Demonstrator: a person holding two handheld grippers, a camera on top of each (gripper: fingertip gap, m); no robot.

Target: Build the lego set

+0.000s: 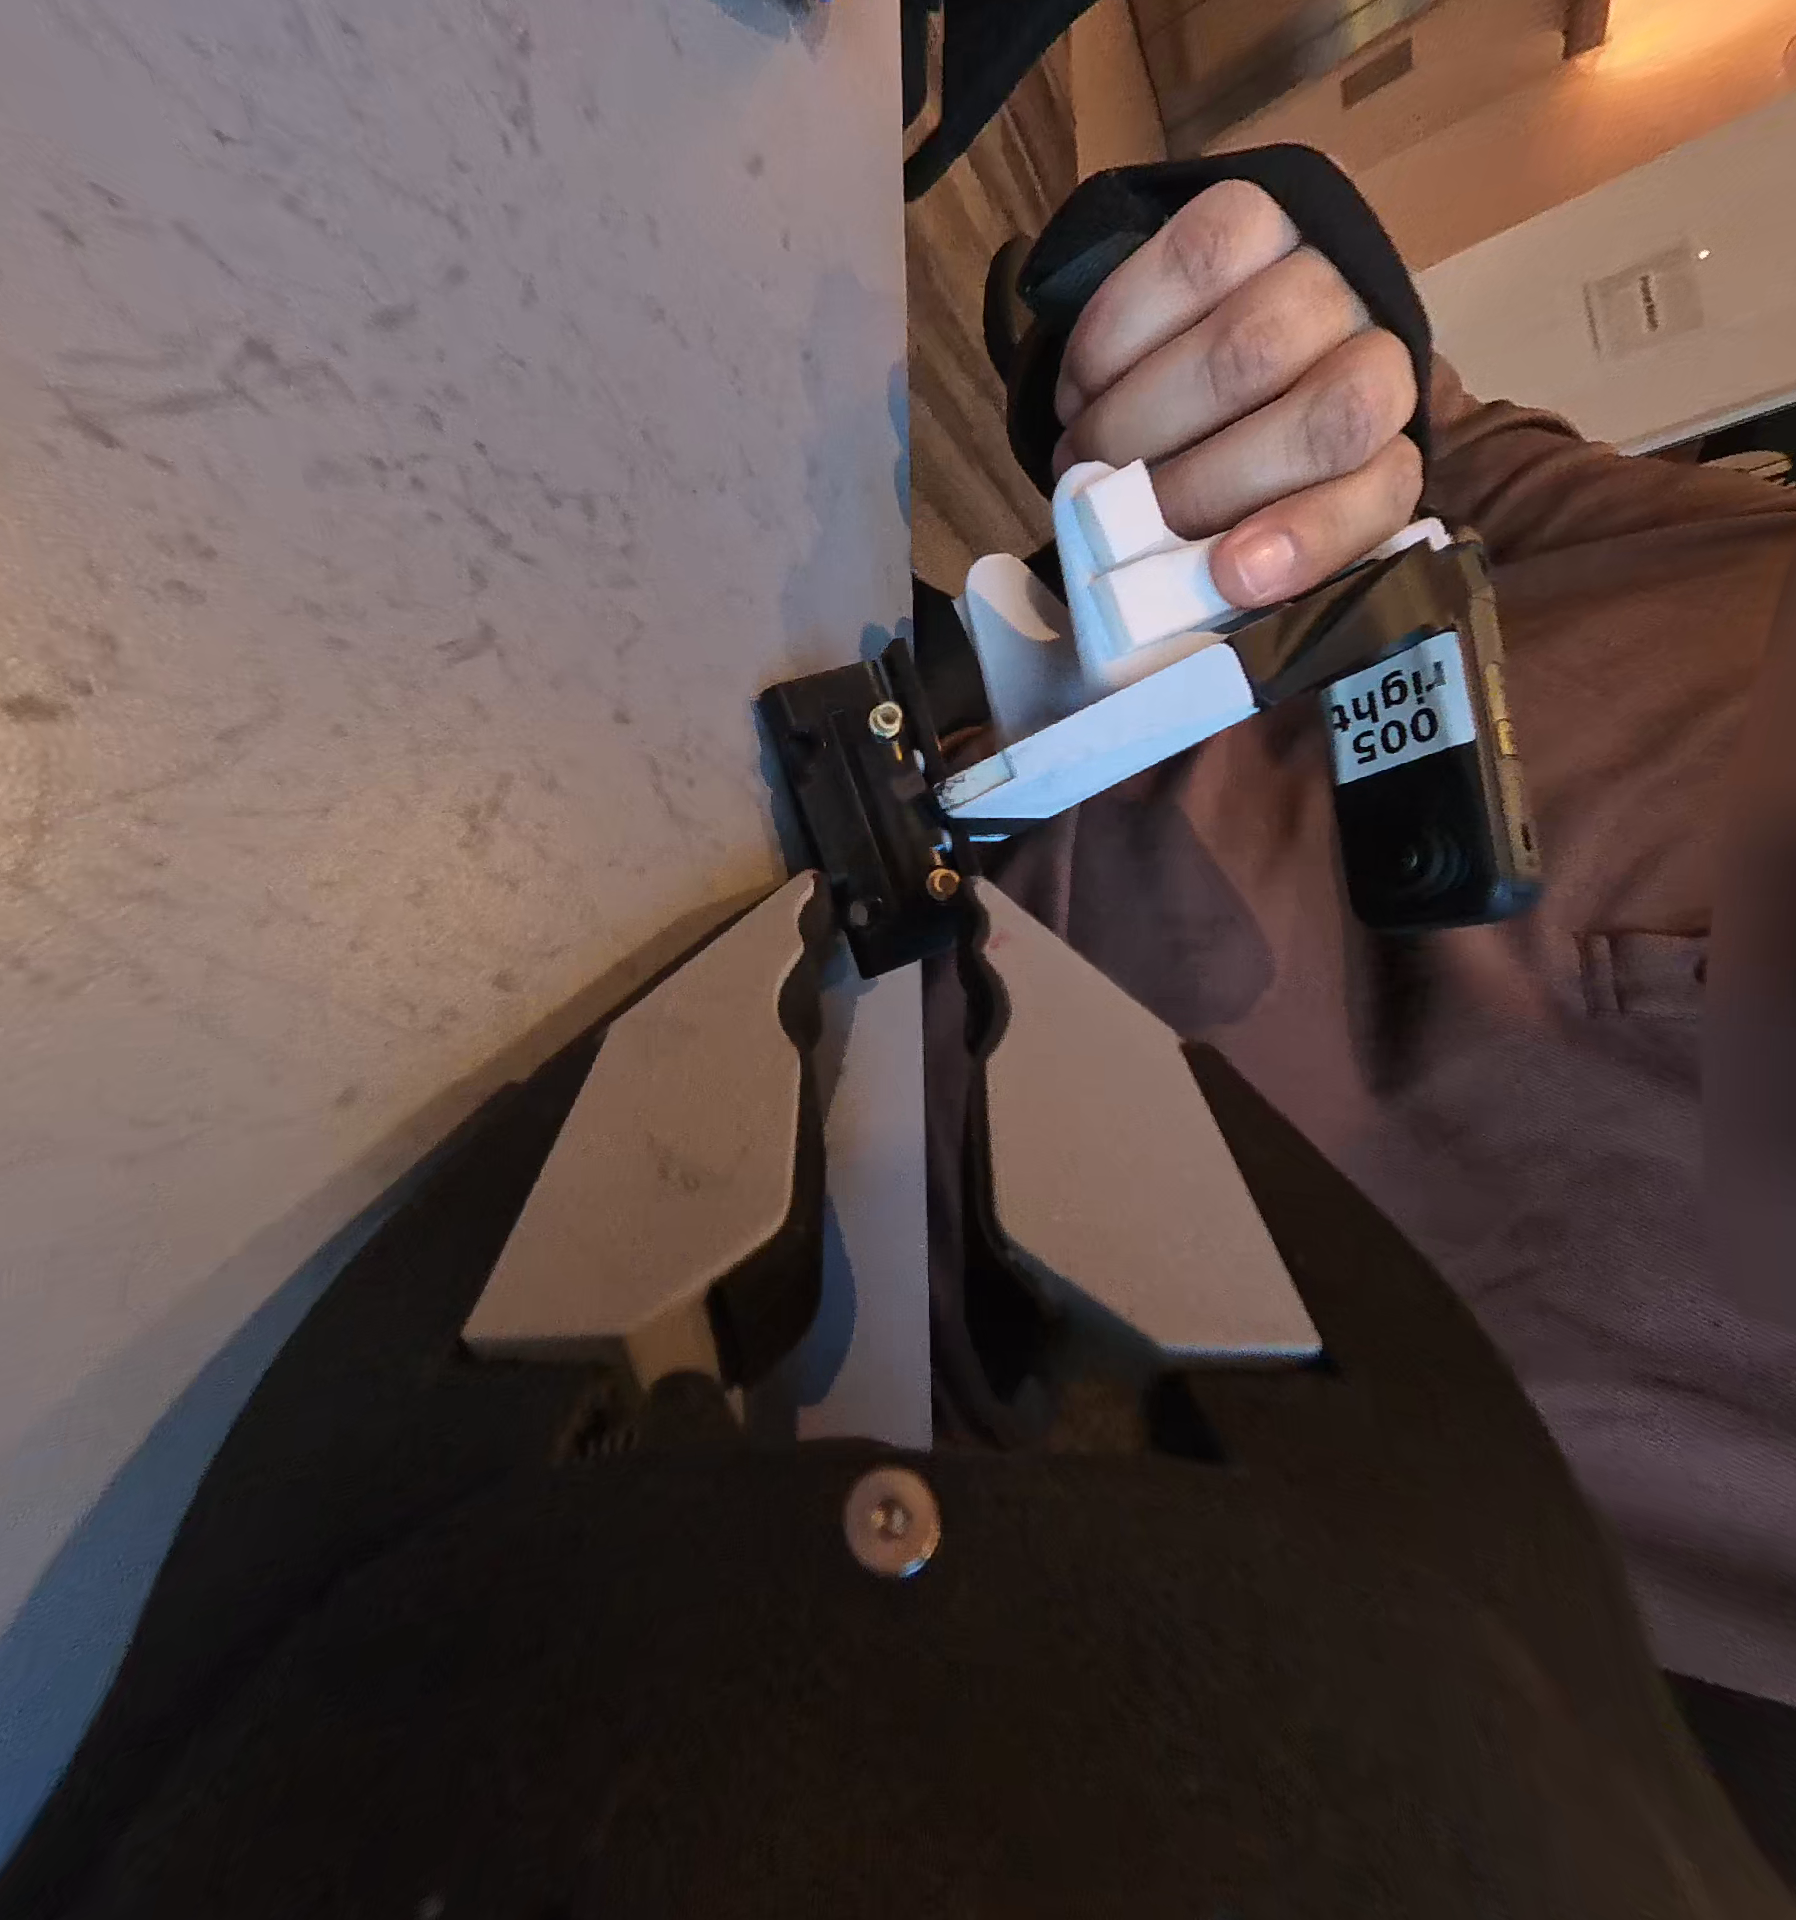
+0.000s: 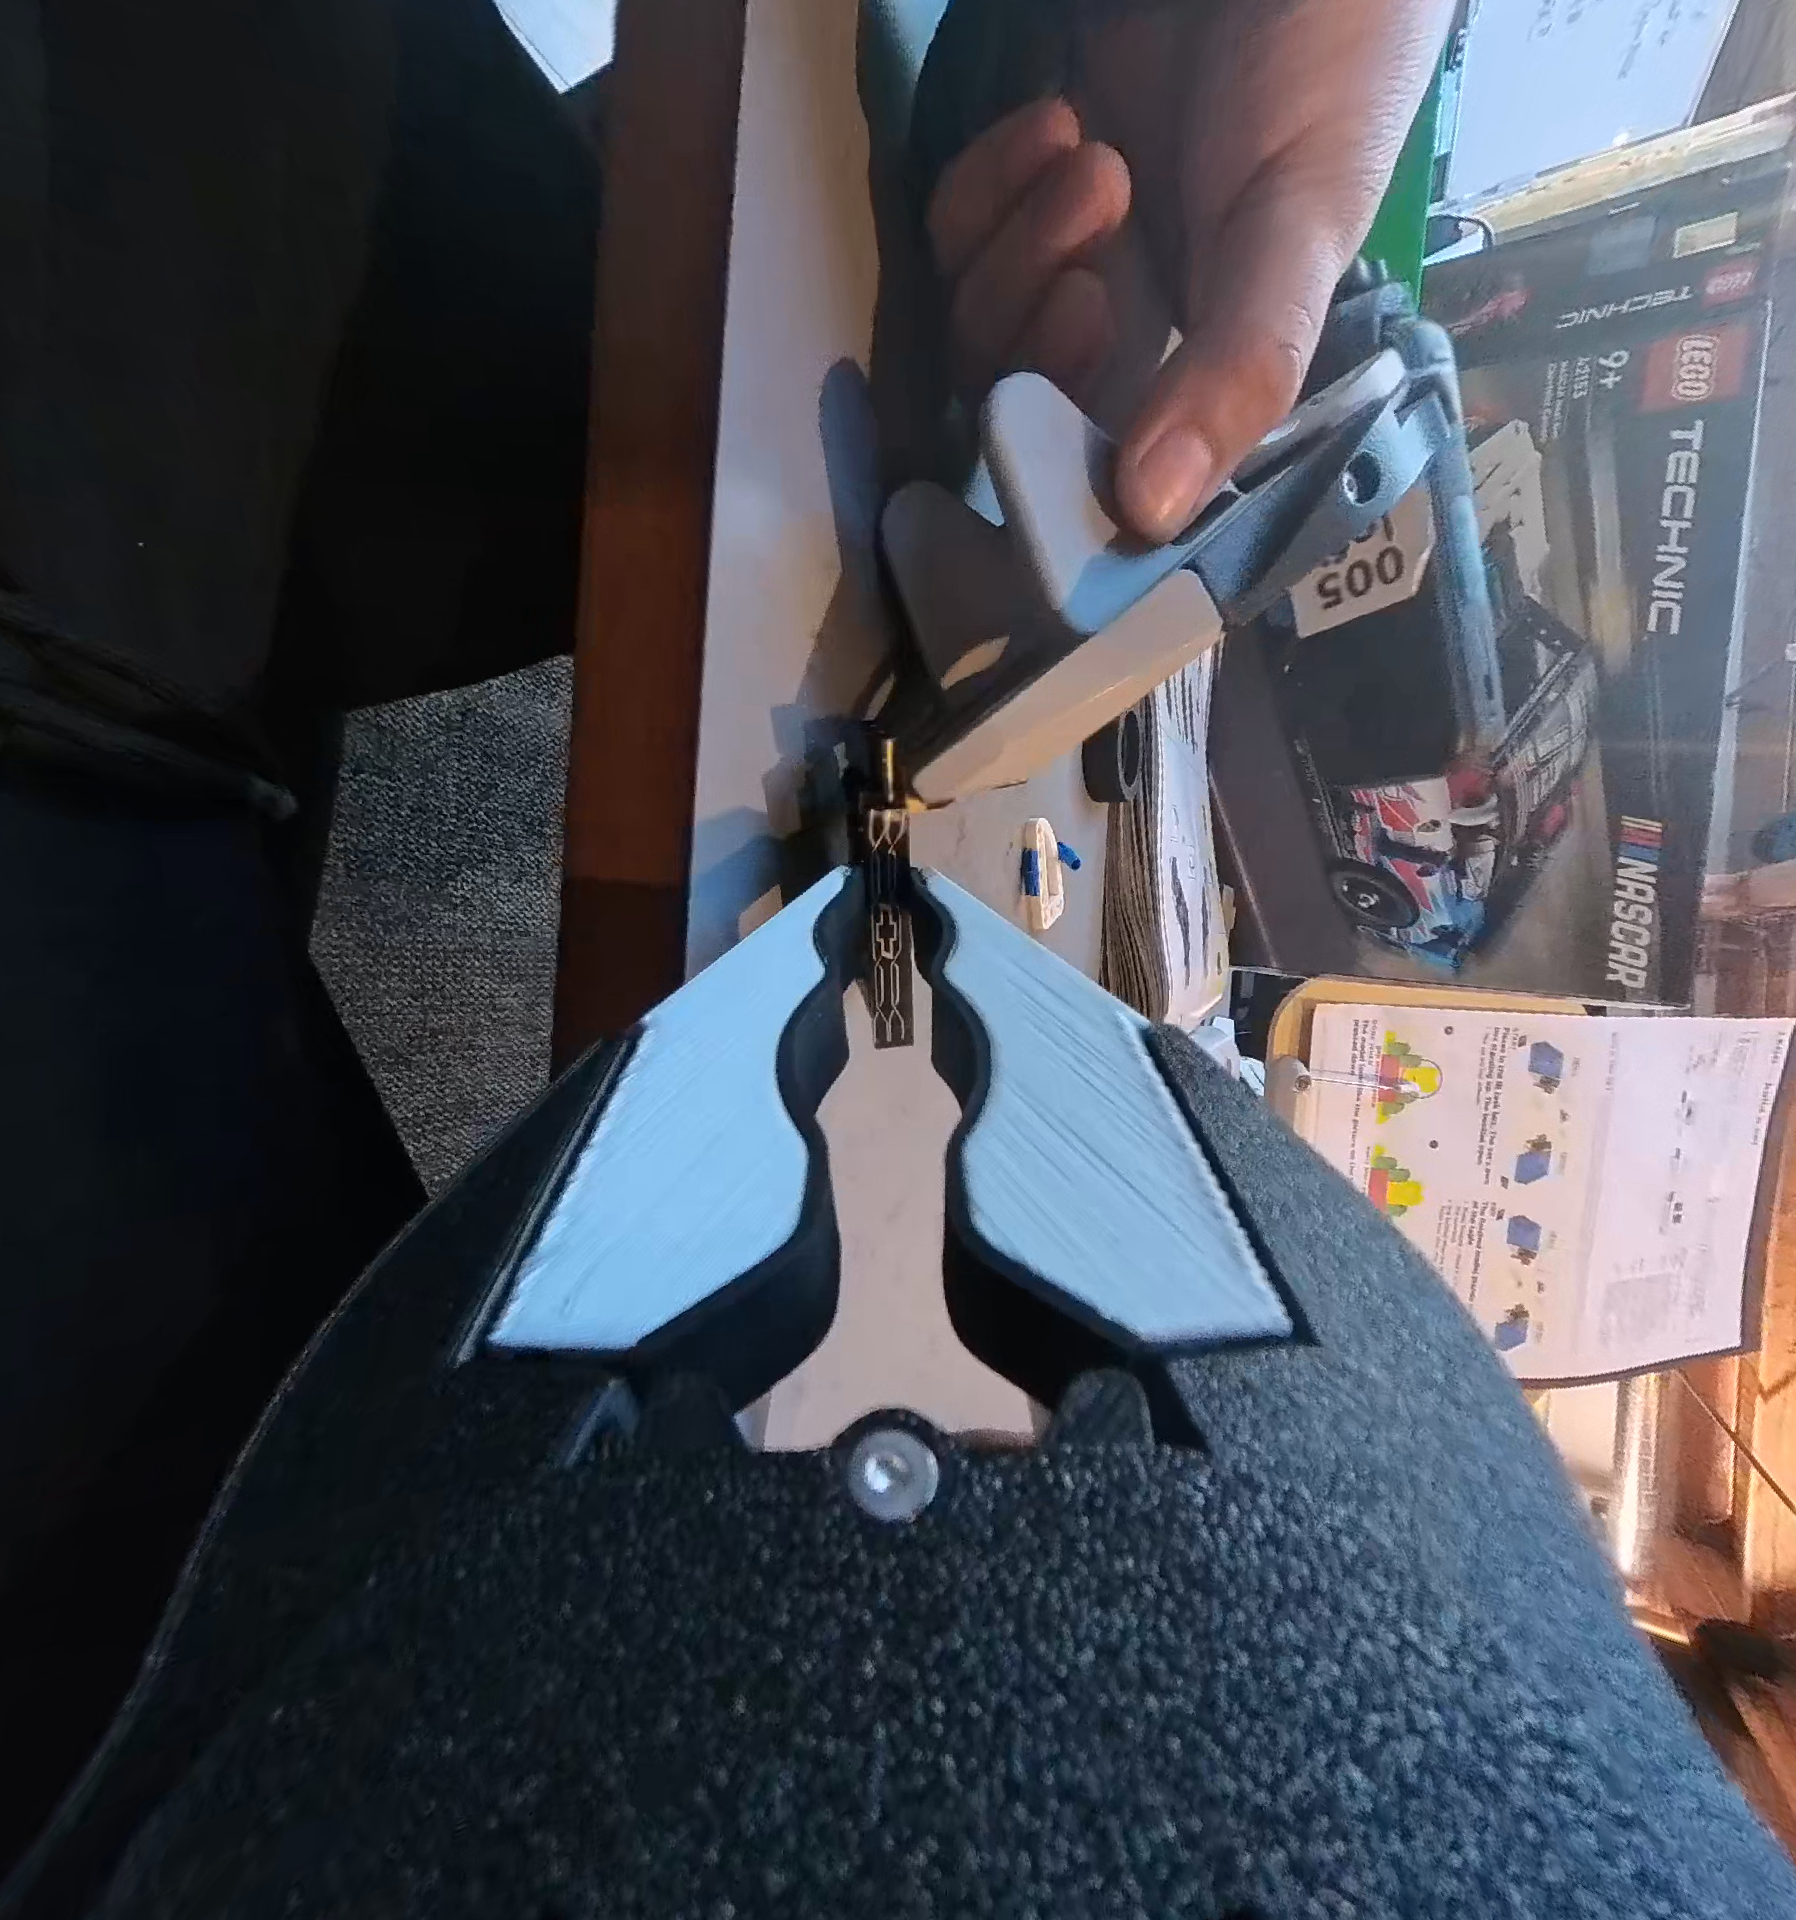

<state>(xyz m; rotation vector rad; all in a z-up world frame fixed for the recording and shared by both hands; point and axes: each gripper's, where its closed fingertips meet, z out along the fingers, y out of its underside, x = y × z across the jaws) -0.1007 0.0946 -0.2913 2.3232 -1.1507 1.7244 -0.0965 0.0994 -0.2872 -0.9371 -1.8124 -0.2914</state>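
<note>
Left wrist view: pale surface point(image 1: 354, 520) fills left half, its edge running down mid-frame. One black lego assembly point(image 1: 858, 821) sits at that edge, pinched by left gripper point(image 1: 889, 904) fingers, nearly closed. Right gripper point(image 1: 961, 795) tips clamp same piece. Right wrist view: one boxed set point(image 2: 1559, 644), one instruction sheet point(image 2: 1528, 1184) far right.

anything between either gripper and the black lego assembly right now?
Nothing visible. The left gripper has its fingertips on the black assembly at the table edge, and the right gripper meets the same piece from the other side.
</note>
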